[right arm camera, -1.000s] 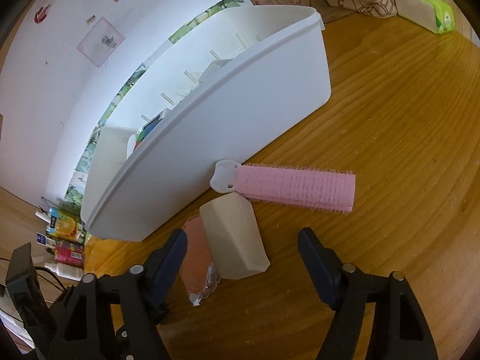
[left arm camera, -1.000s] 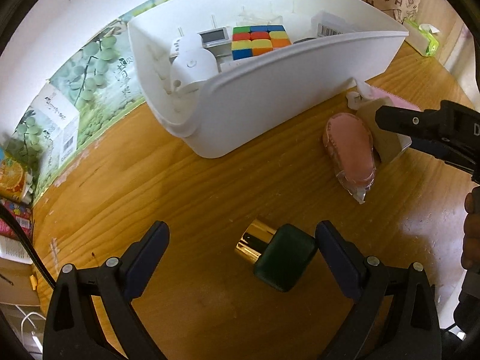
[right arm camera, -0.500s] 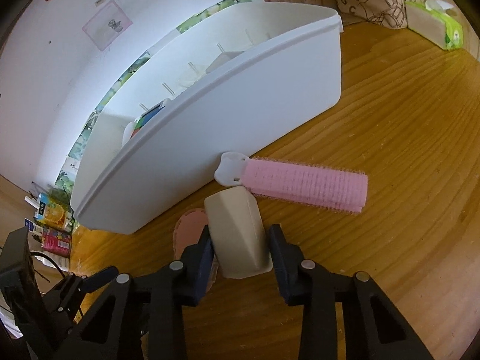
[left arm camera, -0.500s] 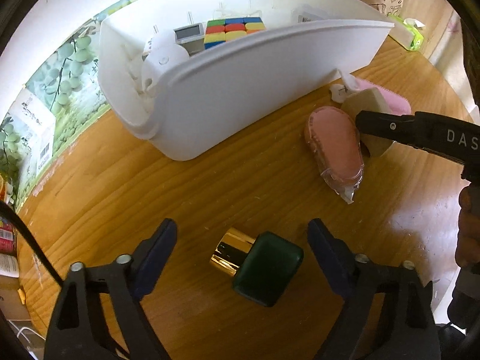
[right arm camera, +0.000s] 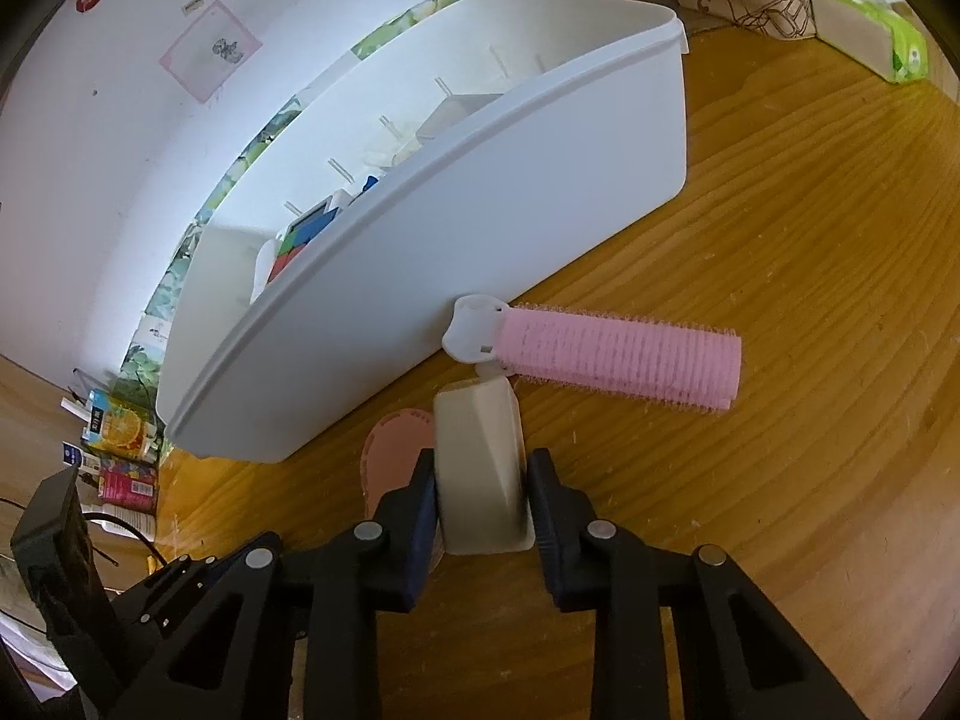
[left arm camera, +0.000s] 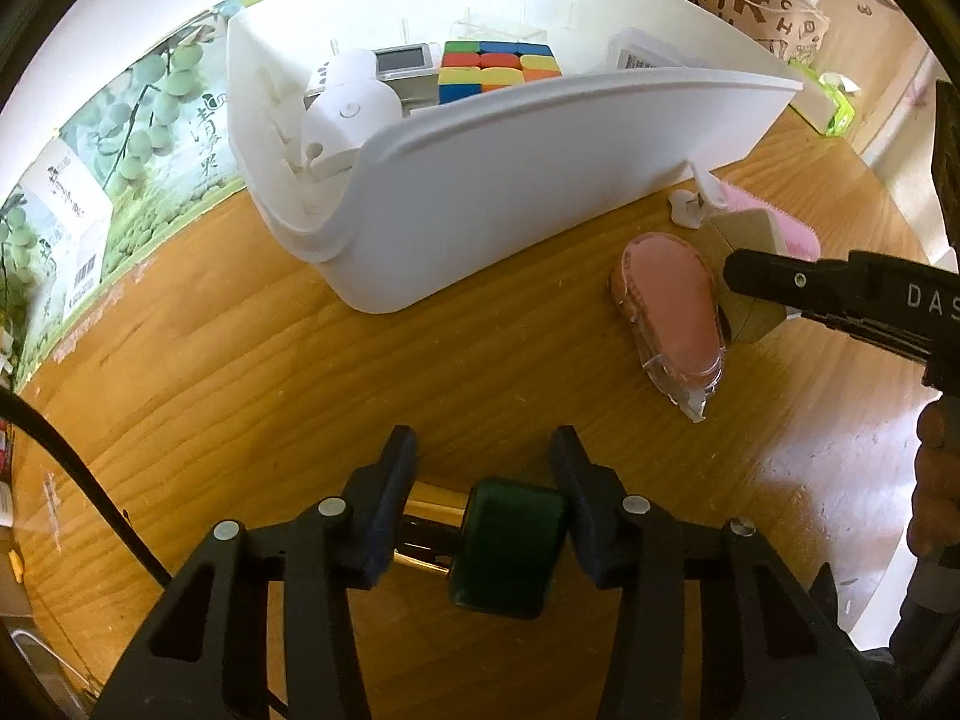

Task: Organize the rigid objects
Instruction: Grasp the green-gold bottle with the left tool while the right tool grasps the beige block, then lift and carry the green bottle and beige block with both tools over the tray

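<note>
a wooden table [left arm camera: 240, 372] seen from two hand-held grippers, both pointing steeply down at it. on the left, the left gripper [left arm camera: 483, 468] has just been closing and now clamps a small dark green bottle [left arm camera: 510, 546] with a shiny gold cap [left arm camera: 429, 516]; the bottle lies on its side on the near part of the table, cap pointing left, one pad against the cap end and the other against the green base. beyond it, at the far side, stands a long white bin [left arm camera: 480, 192] holding a multicoloured puzzle cube [left arm camera: 498, 69] and some white devices. to the right, just beside the bin's near wall, lies a flat pink item in clear packaging [left arm camera: 669, 312]. touching its right edge is a beige wedge-shaped block [right arm camera: 480, 468], and the right gripper [right arm camera: 480, 480] has just been closing and now squeezes that block between its pads. farther right, a pink hair roller [right arm camera: 618, 360] with a white end piece lies on the table, its white end against the bin wall.
</note>
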Demonstrator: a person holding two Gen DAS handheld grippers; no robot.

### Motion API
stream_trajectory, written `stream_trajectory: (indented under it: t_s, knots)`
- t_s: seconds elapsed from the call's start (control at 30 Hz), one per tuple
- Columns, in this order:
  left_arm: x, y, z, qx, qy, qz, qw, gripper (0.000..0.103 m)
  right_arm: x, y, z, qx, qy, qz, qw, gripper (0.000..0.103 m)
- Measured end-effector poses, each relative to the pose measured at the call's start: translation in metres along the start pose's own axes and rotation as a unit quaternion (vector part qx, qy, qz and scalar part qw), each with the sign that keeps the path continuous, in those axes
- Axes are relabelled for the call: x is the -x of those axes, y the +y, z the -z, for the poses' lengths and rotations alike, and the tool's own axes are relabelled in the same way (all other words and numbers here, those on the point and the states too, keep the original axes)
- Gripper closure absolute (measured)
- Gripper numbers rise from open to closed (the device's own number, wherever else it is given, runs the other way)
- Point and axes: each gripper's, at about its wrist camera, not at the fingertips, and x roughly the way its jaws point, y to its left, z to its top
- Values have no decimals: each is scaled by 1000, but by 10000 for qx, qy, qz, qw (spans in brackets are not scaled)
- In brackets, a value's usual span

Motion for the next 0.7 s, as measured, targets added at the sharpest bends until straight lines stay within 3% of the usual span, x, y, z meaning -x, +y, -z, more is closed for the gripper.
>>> stream_trajectory:
  t_s: [0.3,0.53,0.7]
  knots:
    - [14,14,12,534,64,245,9982,54,9,8,10,-10,56,40,10000,75]
    - [19,25,30,1234,-11,696,9899,54,21,15,26,17,142,-77,9999,76]
    - [27,27,49,1264,36,684,9896,54,27,27,34,144,240,-172,9995,76]
